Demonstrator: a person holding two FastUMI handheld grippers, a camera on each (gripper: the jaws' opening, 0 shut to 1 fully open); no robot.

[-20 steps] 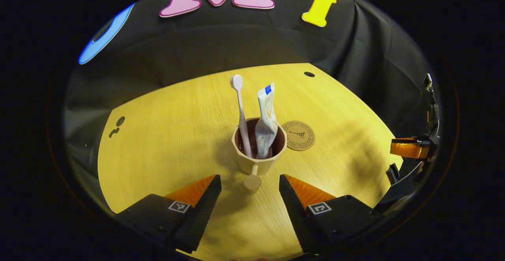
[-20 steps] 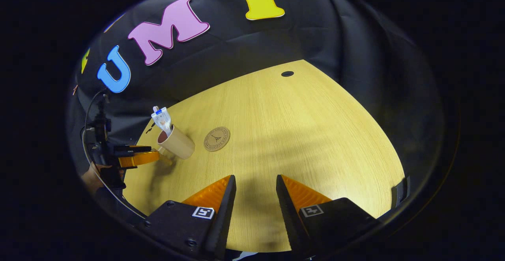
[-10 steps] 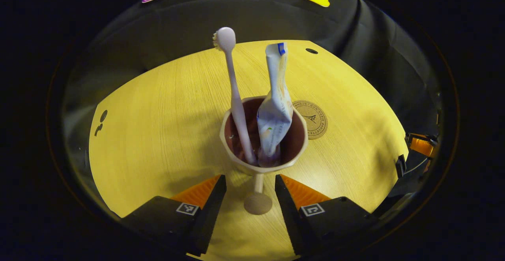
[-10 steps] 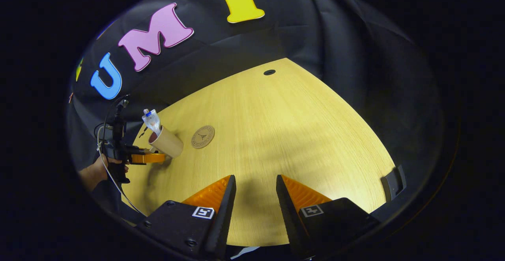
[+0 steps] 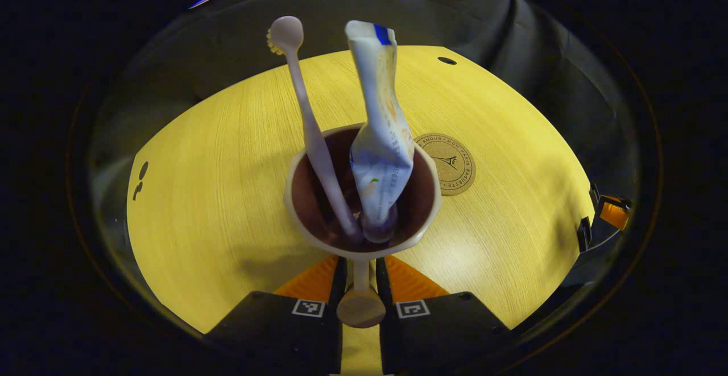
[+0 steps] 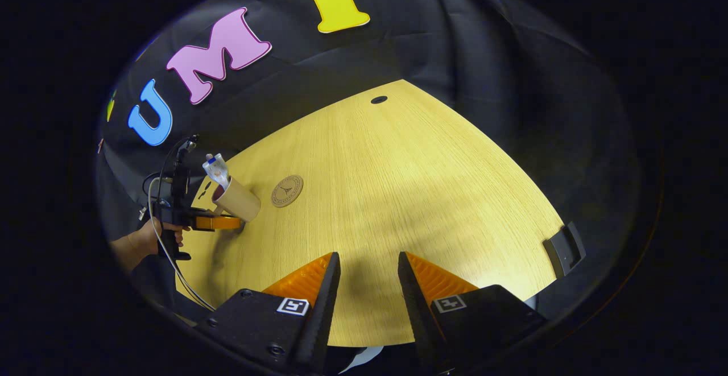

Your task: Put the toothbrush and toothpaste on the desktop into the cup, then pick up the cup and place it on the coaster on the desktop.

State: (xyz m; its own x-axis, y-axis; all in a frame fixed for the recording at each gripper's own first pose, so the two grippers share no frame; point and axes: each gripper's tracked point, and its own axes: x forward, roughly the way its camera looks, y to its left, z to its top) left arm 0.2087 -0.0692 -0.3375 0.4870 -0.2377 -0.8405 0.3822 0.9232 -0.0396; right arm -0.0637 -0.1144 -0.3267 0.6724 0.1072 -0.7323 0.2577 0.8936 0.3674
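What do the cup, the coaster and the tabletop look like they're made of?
The cup looks like matte beige plastic or a wood composite, dark reddish-brown inside, with no glare on its rim. The coaster seems to be cork or thin wood: flat, tan, with a dark printed design. The tabletop looks like pale wood or laminate with fine, straight grain lines.

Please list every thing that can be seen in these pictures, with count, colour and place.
cup: one, beige outside, dark brown inside, on the desktop, its handle between the left gripper's fingers
toothbrush: one, pale pink, standing in the cup
toothpaste: one, white with blue, standing in the cup
coaster: one, brown, round, beside the cup
desktop: one, yellow wood
hand: one, holding the left gripper
left gripper: closed on the cup's handle
right gripper: open, over bare desktop
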